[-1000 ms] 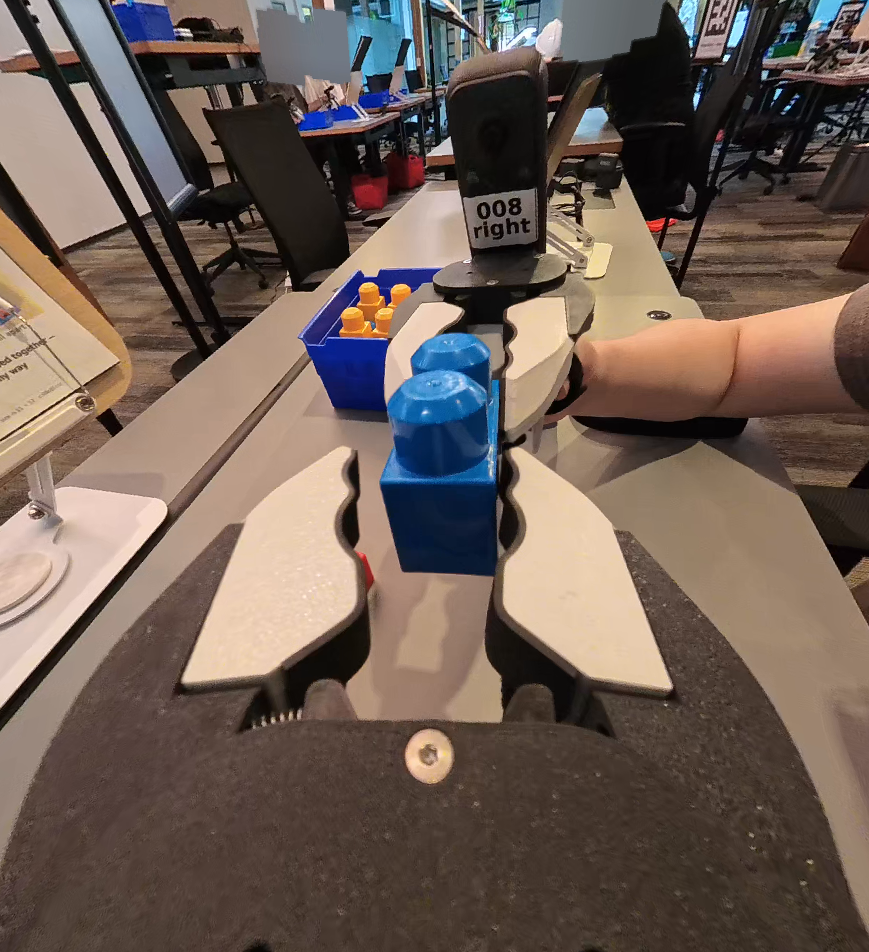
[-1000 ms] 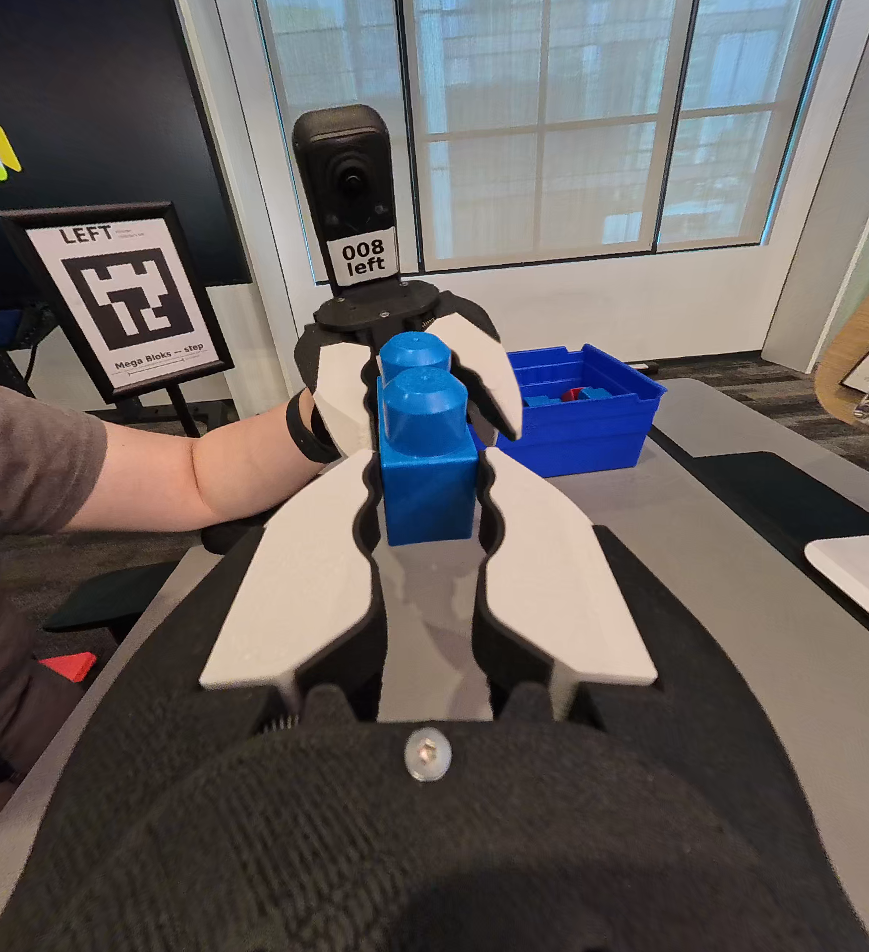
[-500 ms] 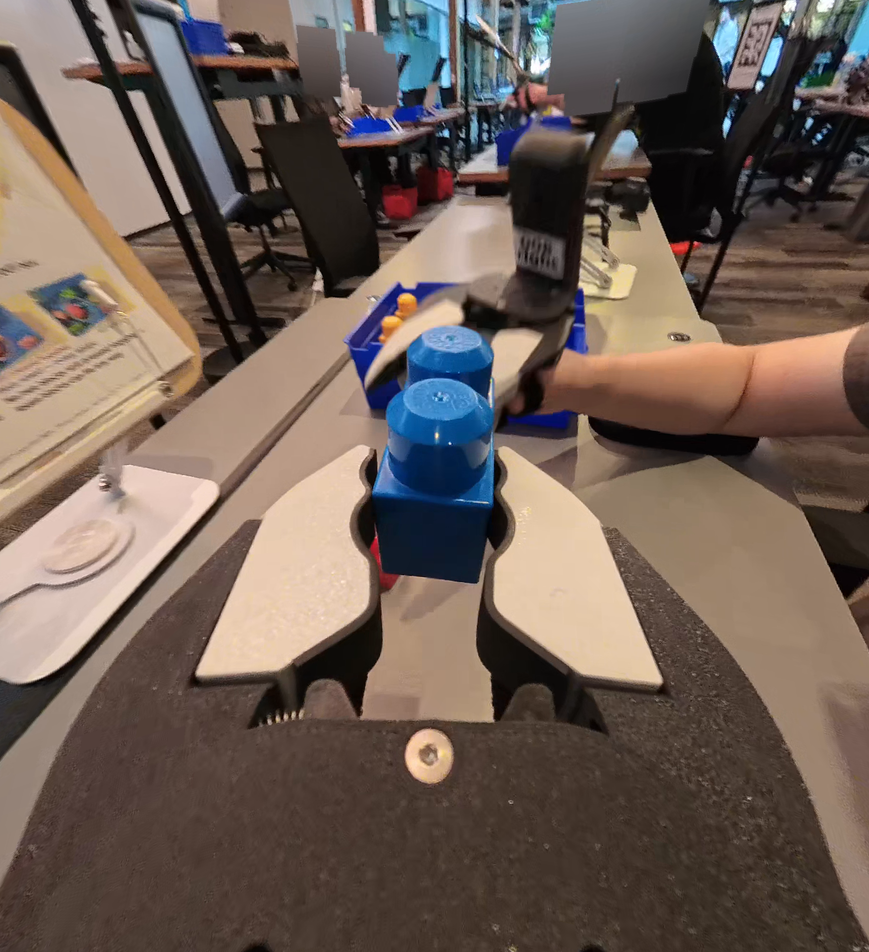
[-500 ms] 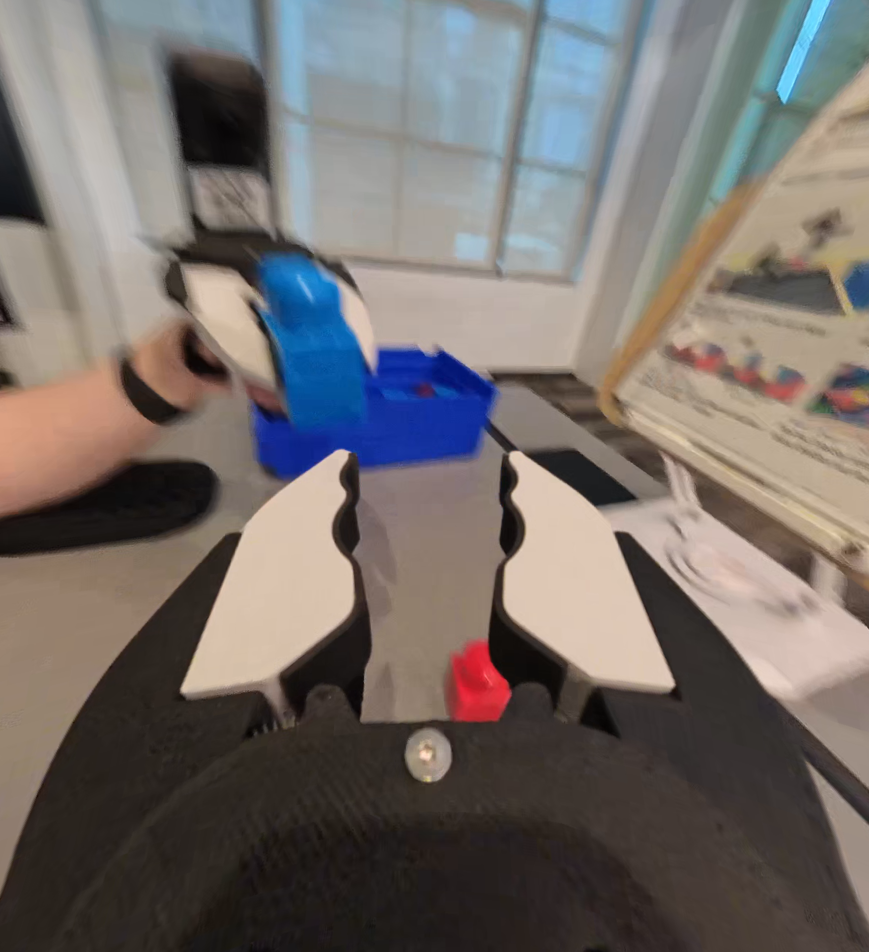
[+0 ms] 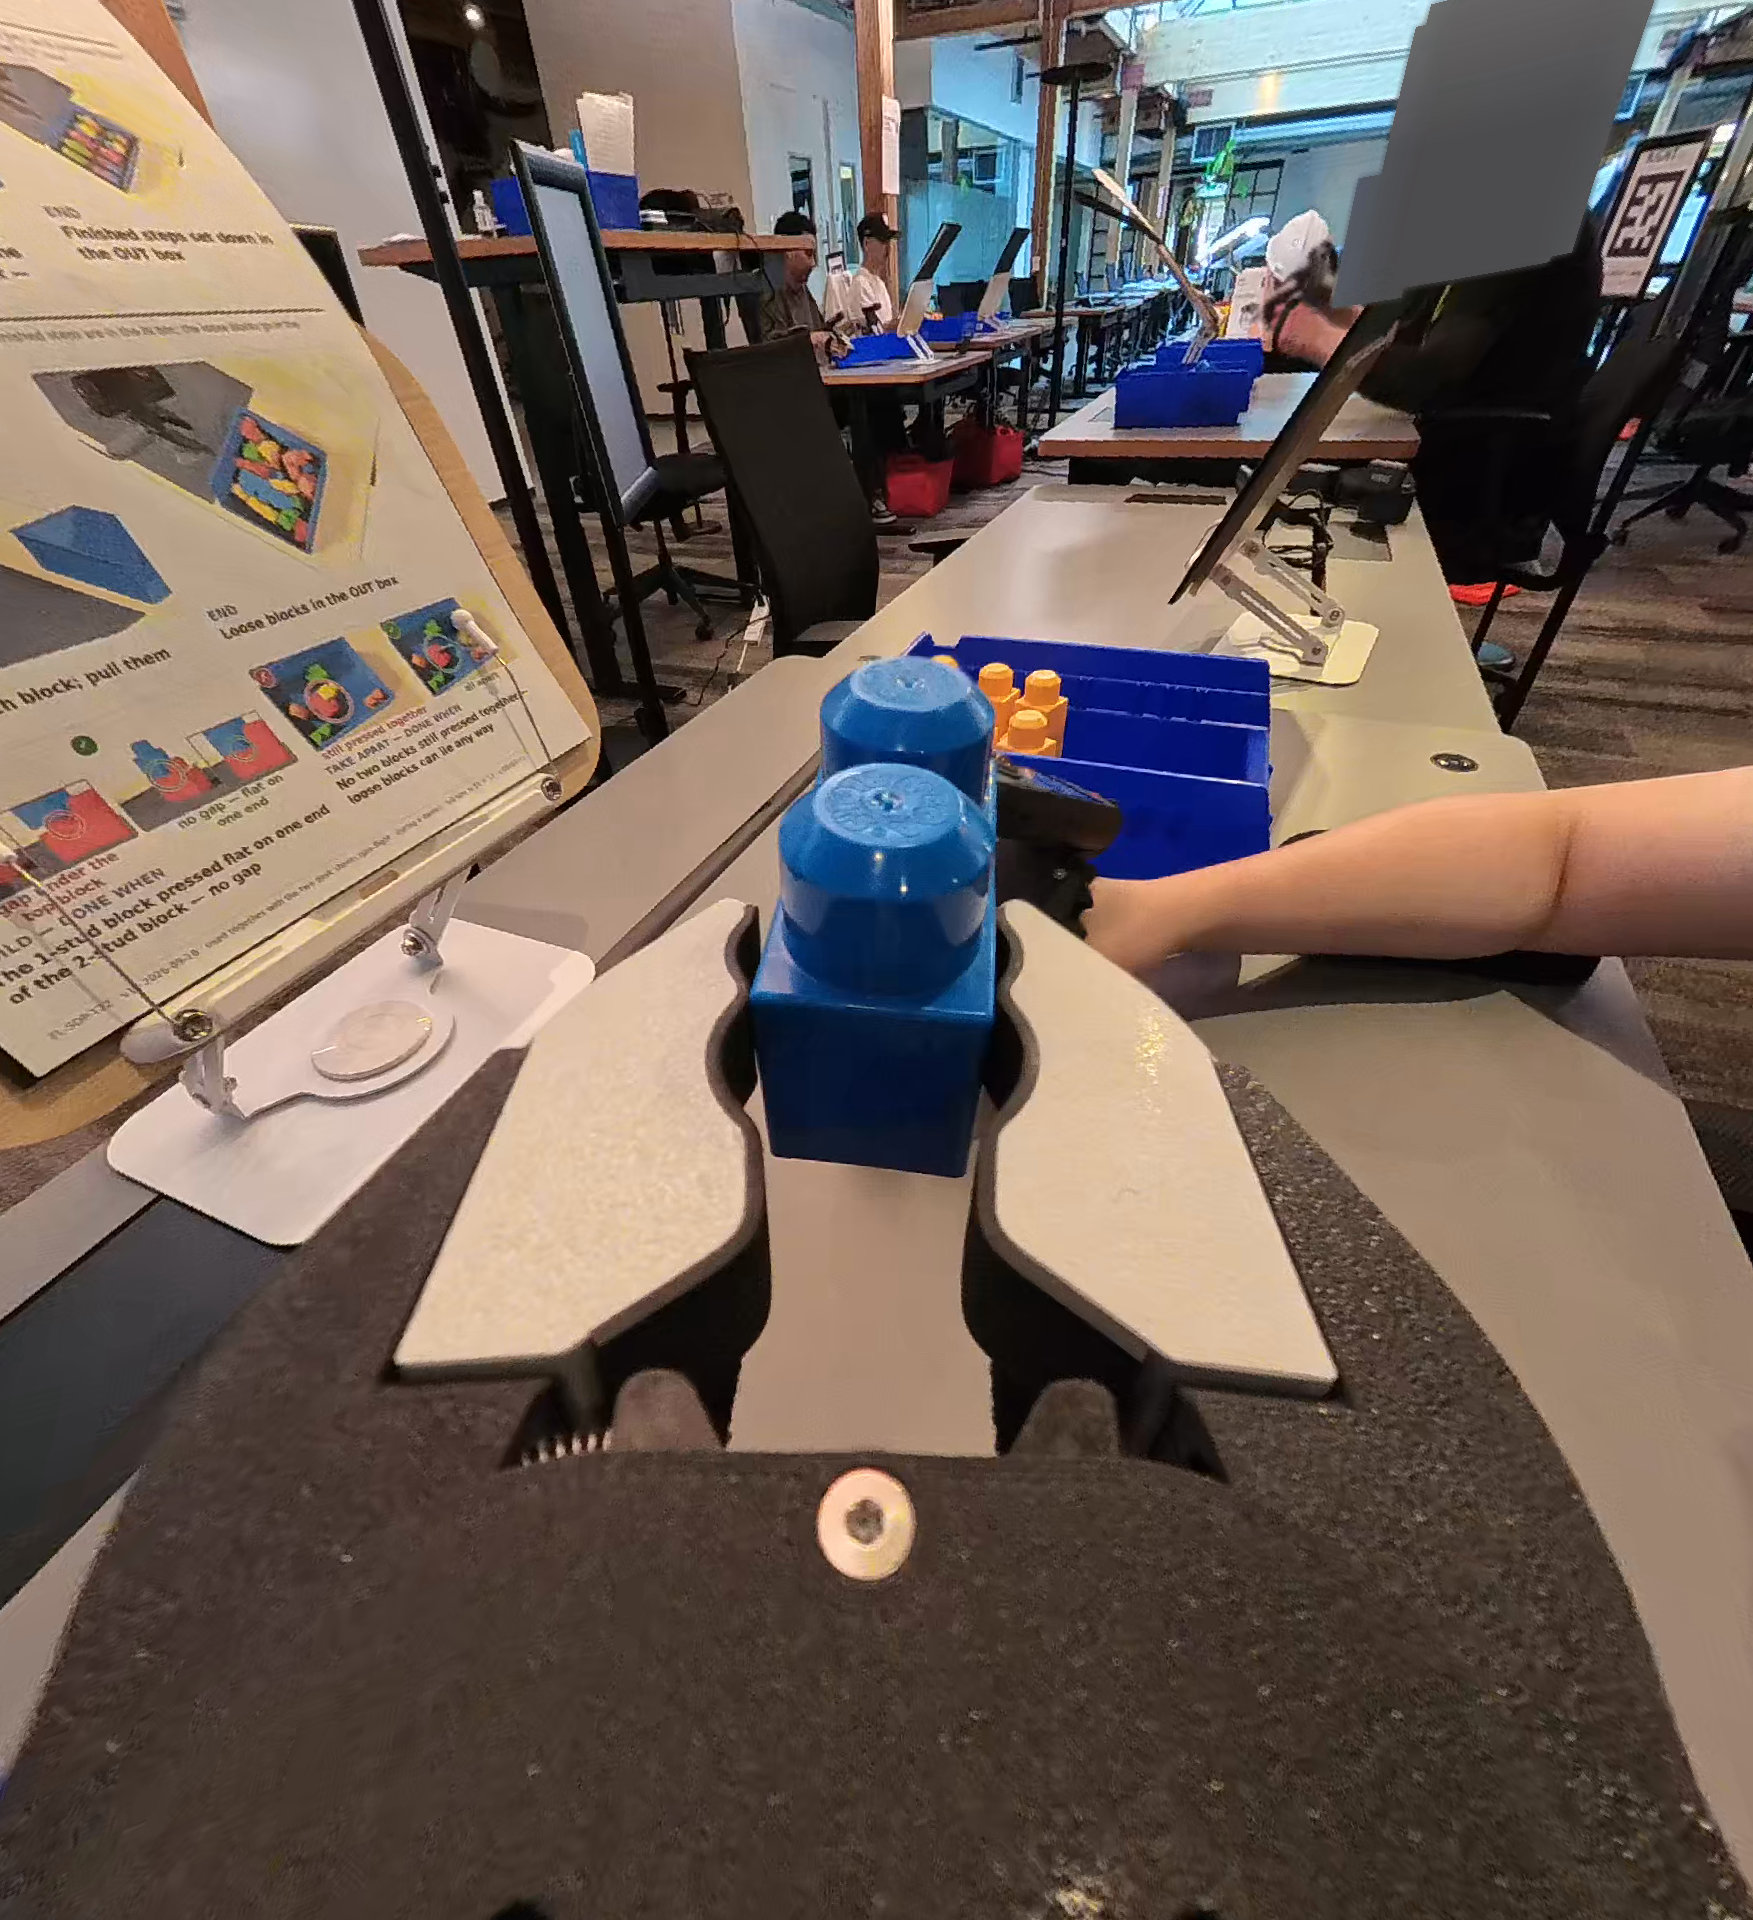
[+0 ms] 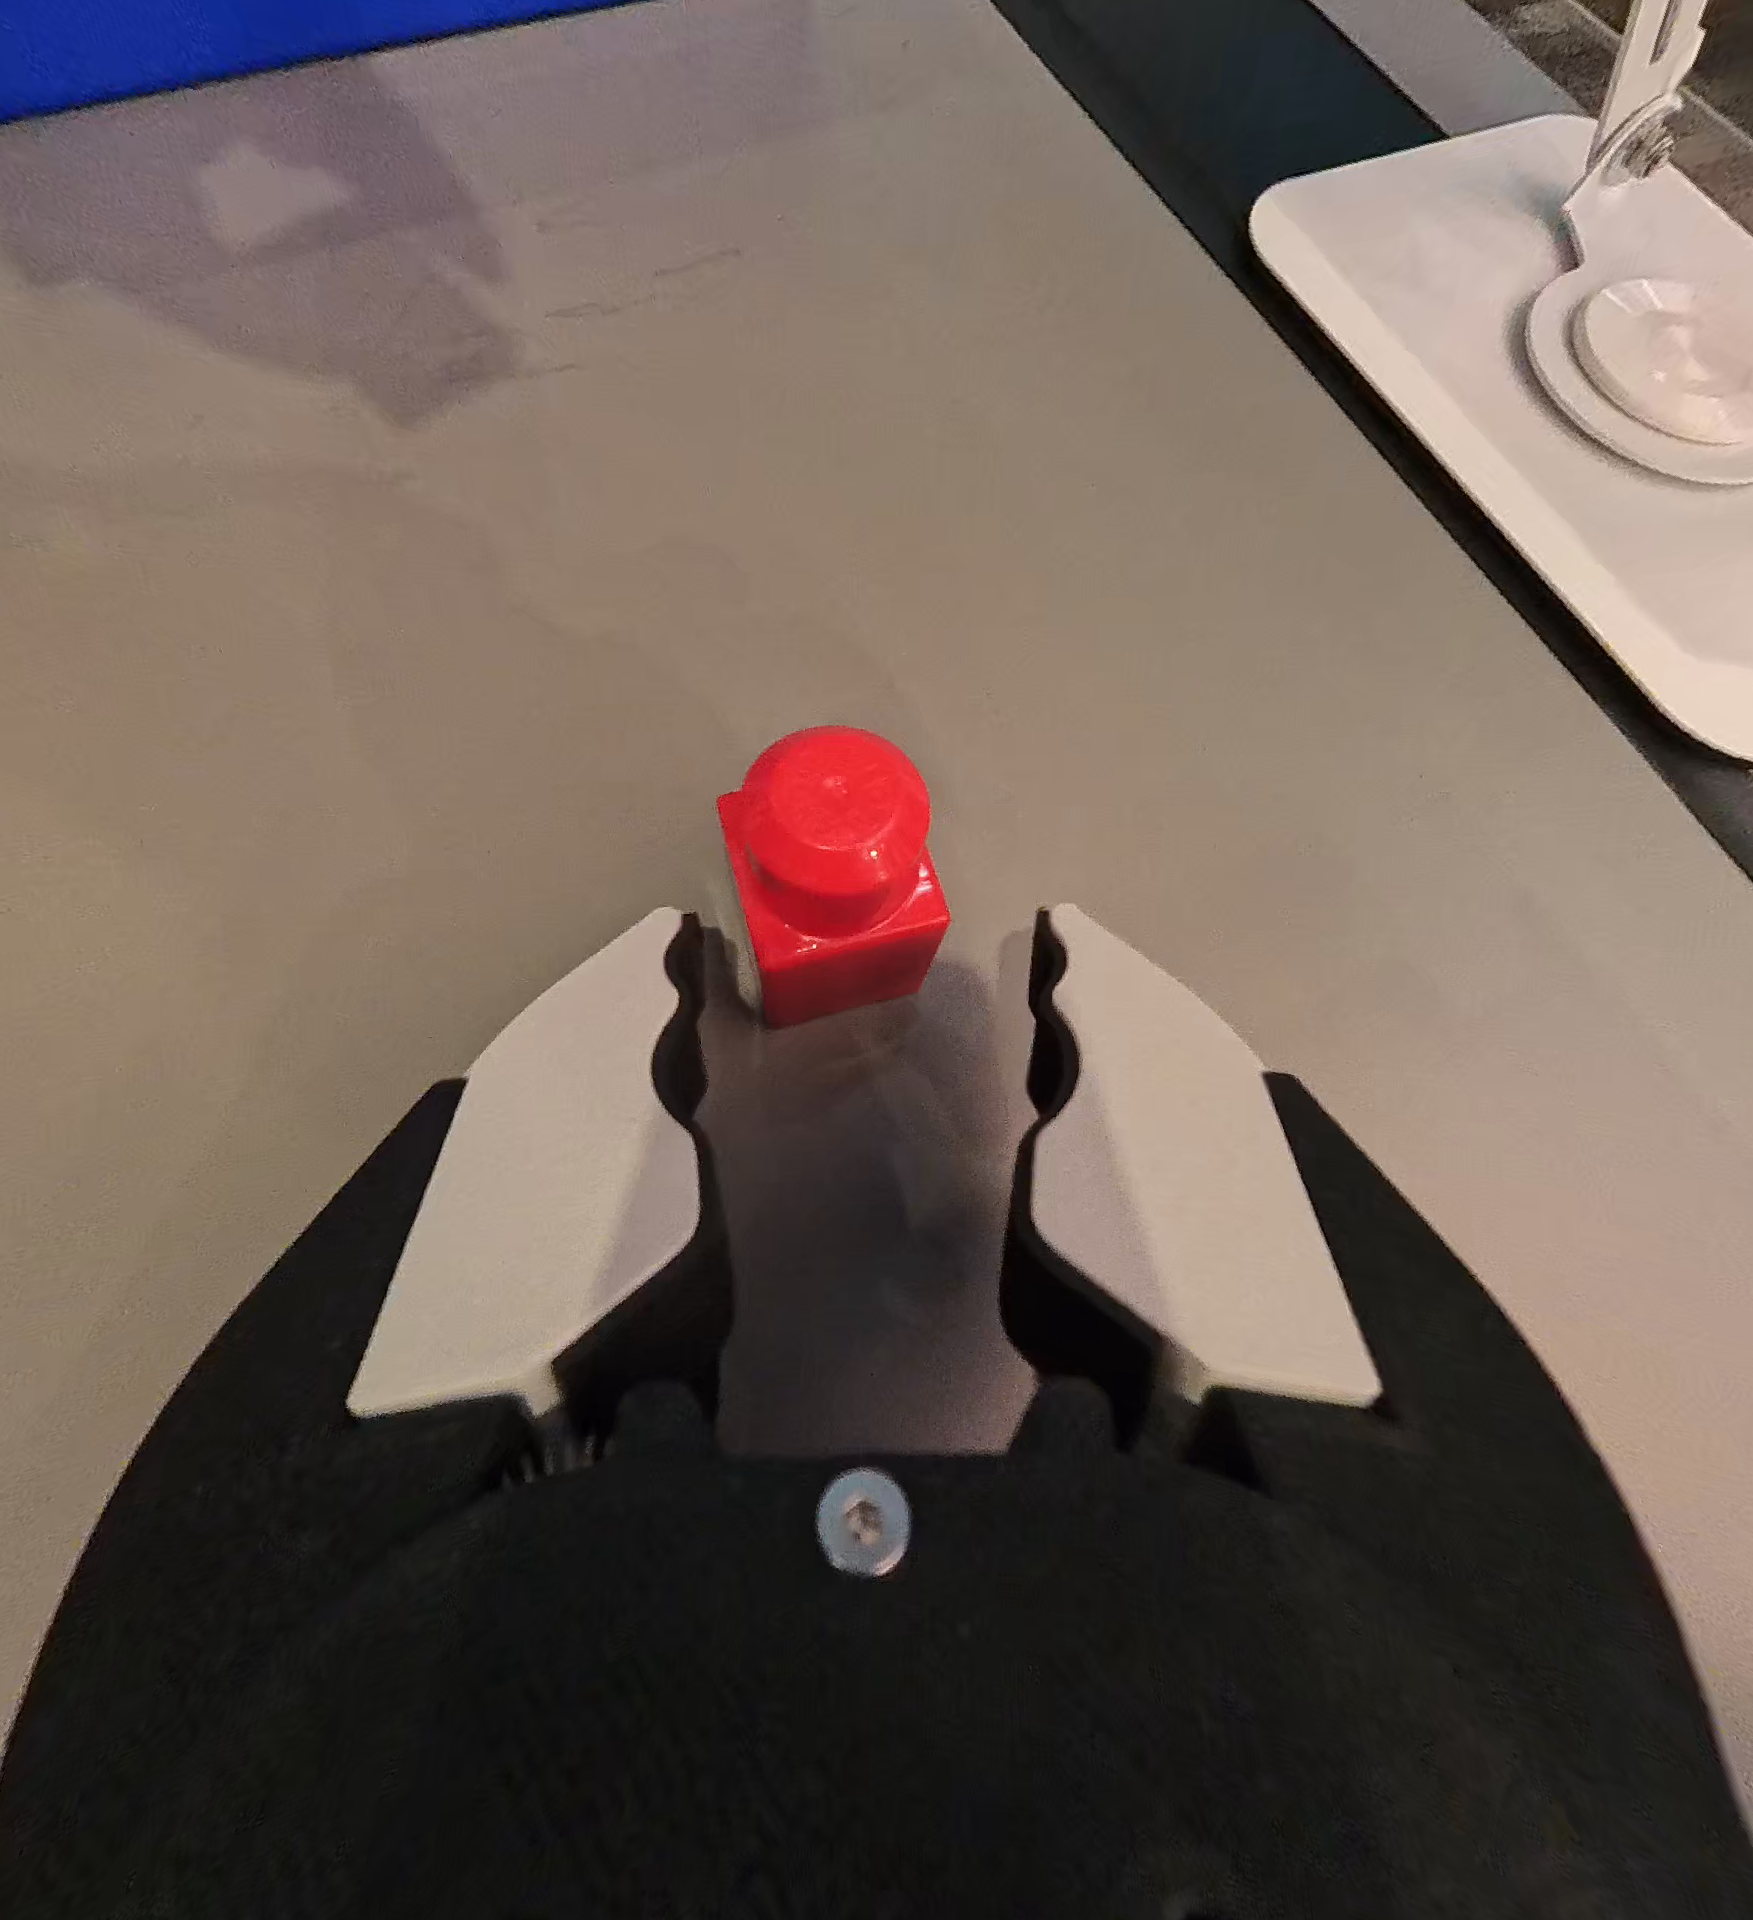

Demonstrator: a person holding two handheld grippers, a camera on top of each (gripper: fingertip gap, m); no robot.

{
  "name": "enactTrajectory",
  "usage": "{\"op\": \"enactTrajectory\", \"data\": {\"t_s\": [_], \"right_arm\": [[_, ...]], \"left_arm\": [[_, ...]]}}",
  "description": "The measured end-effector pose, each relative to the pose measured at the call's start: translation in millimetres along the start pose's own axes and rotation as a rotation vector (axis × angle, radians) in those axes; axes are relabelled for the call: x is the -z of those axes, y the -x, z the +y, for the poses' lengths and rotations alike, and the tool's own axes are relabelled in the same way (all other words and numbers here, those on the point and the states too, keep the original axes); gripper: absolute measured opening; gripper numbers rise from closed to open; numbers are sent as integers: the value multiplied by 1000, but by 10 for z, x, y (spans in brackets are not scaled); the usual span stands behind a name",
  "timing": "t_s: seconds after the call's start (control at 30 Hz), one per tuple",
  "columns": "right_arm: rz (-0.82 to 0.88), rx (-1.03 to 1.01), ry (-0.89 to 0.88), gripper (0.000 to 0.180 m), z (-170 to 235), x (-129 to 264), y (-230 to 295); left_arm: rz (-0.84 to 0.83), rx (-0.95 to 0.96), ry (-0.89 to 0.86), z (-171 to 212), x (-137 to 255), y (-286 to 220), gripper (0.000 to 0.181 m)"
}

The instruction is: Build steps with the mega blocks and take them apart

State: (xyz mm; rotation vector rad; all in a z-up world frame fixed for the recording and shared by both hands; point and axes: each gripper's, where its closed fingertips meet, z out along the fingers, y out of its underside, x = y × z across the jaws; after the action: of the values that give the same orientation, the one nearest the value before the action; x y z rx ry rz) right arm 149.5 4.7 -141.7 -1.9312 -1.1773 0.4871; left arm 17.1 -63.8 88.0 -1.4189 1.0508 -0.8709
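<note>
- Through the left wrist view I see my left gripper [image 5: 874,1023] pinching a blue two-stud mega block [image 5: 877,961]; both pale fingers [image 5: 633,1132] press its side walls, studs up, one stud behind the other along the fingers' line.
- The block is clear of the grey table [image 5: 1423,1195], which shows beneath and between the fingers.
- Ahead of this gripper and slightly right stands a blue bin [image 5: 1163,758] with orange blocks [image 5: 1028,707] in its near-left compartment.
- Only this view shows the person's forearm [image 5: 1423,883] reaching in from the right, its hand on a dark handle just behind the blue block; I take that for the other gripper, but its fingers are hidden here.
- To the left of the fingers an instruction board [image 5: 176,520] leans on a white stand base [image 5: 332,1091].
- The right wrist view gives what the left cannot: my right gripper [image 6: 861,956] has its jaws spread wide, holding nothing.
- A red one-stud mega block [image 6: 836,888] stands upright on the table [image 6: 332,623] just ahead of the fingertips, a little nearer the left finger; I cannot tell whether that finger touches it.
- Ahead and to the right lies the white stand base [image 6: 1526,416], beyond a dark strip in the table.
- At the top left edge a strip of a blue bin [image 6: 176,52] shows, well ahead of the gripper.
</note>
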Motion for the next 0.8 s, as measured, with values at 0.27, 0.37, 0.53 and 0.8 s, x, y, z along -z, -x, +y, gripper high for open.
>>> {"op": "enactTrajectory", "data": {"t_s": [0.27, 0.37, 0.53, 0.8], "right_arm": [[-77, 22, 26, 38, 47, -74, 98], [-94, 47, -16, 37, -118, 21, 155], [-146, 54, -277, 37, -928, 723, 332], [-370, -50, -527, 36, -1482, 1552, 669]], "left_arm": [[10, 25, 5, 54, -32, 30, 41], [16, 38, 21, 124, -76, 48, 41], [35, 51, 70, 363, -315, 35, 41], [205, 61, 154, 810, -878, -391, 41]]}}
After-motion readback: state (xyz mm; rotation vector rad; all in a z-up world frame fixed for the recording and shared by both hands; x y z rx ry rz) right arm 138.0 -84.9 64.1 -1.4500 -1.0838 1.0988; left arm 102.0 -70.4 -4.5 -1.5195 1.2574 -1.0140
